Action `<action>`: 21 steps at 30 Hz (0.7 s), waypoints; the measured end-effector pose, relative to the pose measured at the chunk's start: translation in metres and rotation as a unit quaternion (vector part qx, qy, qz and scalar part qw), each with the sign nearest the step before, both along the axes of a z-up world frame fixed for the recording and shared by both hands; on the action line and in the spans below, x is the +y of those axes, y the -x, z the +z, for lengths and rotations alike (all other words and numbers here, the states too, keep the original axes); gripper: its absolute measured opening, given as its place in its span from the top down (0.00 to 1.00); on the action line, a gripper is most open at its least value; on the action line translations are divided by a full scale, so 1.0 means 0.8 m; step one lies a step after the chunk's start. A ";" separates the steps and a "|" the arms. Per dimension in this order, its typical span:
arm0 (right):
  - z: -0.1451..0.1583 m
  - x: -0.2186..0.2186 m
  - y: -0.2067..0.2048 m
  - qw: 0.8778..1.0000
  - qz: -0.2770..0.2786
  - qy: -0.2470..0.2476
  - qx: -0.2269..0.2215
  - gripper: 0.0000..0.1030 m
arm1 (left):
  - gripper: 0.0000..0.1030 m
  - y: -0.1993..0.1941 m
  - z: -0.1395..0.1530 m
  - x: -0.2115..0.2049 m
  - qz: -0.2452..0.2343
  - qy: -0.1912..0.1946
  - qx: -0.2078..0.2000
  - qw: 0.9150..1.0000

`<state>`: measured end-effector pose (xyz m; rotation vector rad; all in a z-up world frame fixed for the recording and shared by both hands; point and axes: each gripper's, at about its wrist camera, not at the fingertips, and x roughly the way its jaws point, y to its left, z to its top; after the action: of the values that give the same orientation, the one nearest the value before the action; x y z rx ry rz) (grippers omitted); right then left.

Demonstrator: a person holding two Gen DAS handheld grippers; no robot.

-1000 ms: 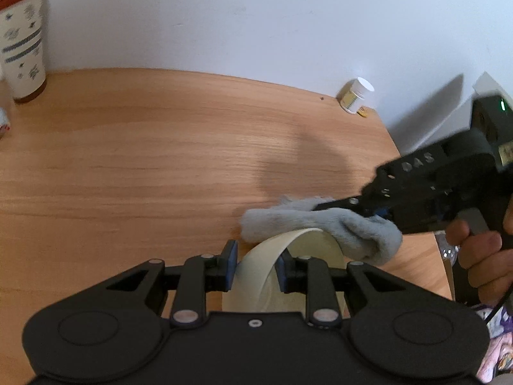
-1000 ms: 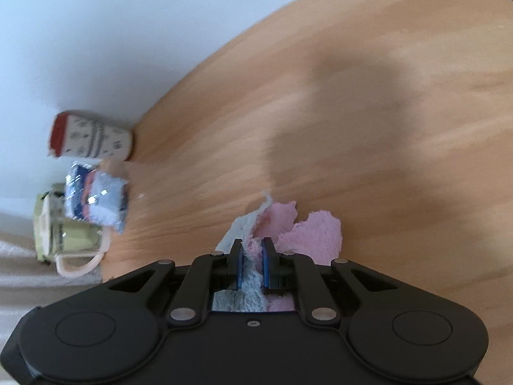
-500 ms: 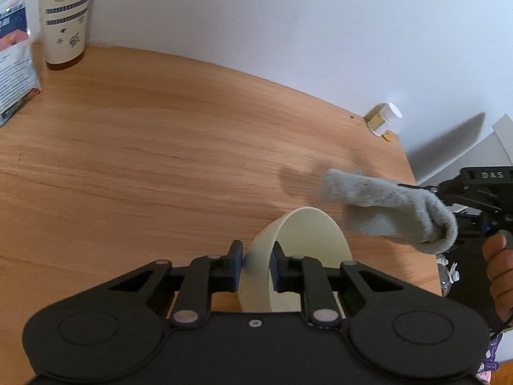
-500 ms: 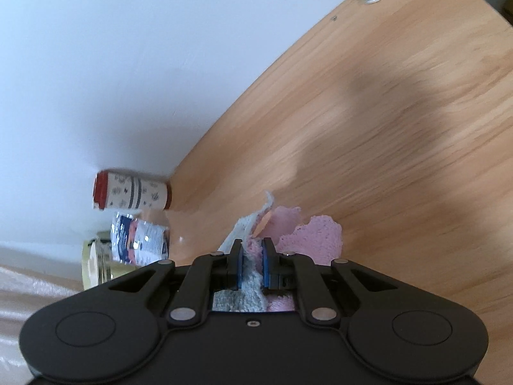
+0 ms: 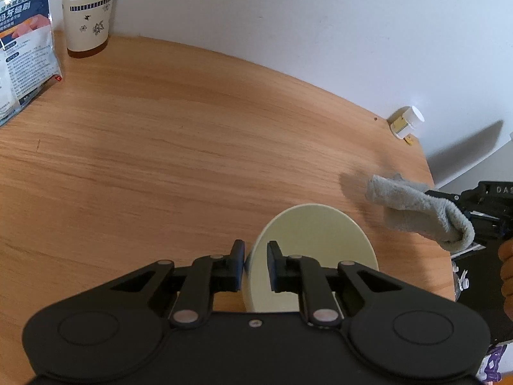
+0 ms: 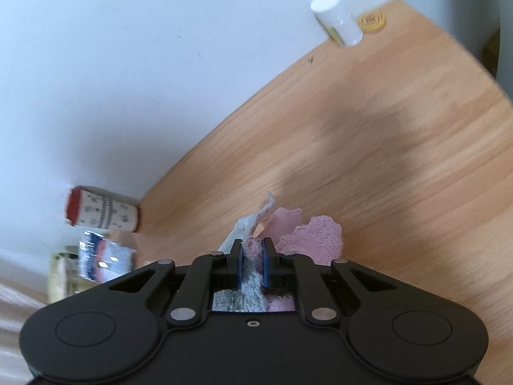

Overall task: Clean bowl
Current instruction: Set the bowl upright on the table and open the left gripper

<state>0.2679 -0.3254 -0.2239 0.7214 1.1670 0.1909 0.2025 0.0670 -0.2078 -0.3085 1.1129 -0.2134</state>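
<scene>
We have the left gripper (image 5: 255, 264) pinching the cream bowl (image 5: 312, 250) by its rim at about 9 o'clock, one finger outside the wall, one inside. Its jaws have just been closing on that rim. The bowl sits at 6 o'clock in the left view, tipped so the inside faces the cloth; probably lifted off the wooden table (image 5: 179, 147), though contact is hard to read. At 3 o'clock the right gripper (image 6: 251, 264) is clamped tight on the grey-and-pink cloth (image 5: 420, 211), near the bowl but not touching. Pinning the rim keeps the bowl steady and leaves the inside clear for wiping.
</scene>
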 end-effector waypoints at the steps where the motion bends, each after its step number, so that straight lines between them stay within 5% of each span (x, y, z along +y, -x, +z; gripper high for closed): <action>1: 0.001 -0.001 0.001 1.000 0.005 0.013 -0.004 0.88 | 0.83 0.000 0.000 0.000 0.000 -0.001 0.001 1.000; 14: -0.026 0.026 0.029 0.986 0.071 0.149 0.014 0.84 | 0.33 -0.009 -0.006 -0.013 0.011 -0.065 0.038 0.997; 18: -0.024 0.040 0.040 0.975 0.096 0.199 -0.005 0.64 | 0.26 -0.013 -0.010 -0.022 0.017 -0.096 0.073 0.993; 21: -0.019 0.050 0.047 0.969 0.111 0.218 -0.013 0.49 | 0.17 -0.009 -0.005 -0.029 0.022 -0.112 0.061 0.992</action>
<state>0.2307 -0.2857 -0.2388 0.1988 1.2100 0.1236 0.2100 0.0440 -0.2117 -0.1470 1.2381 -0.0305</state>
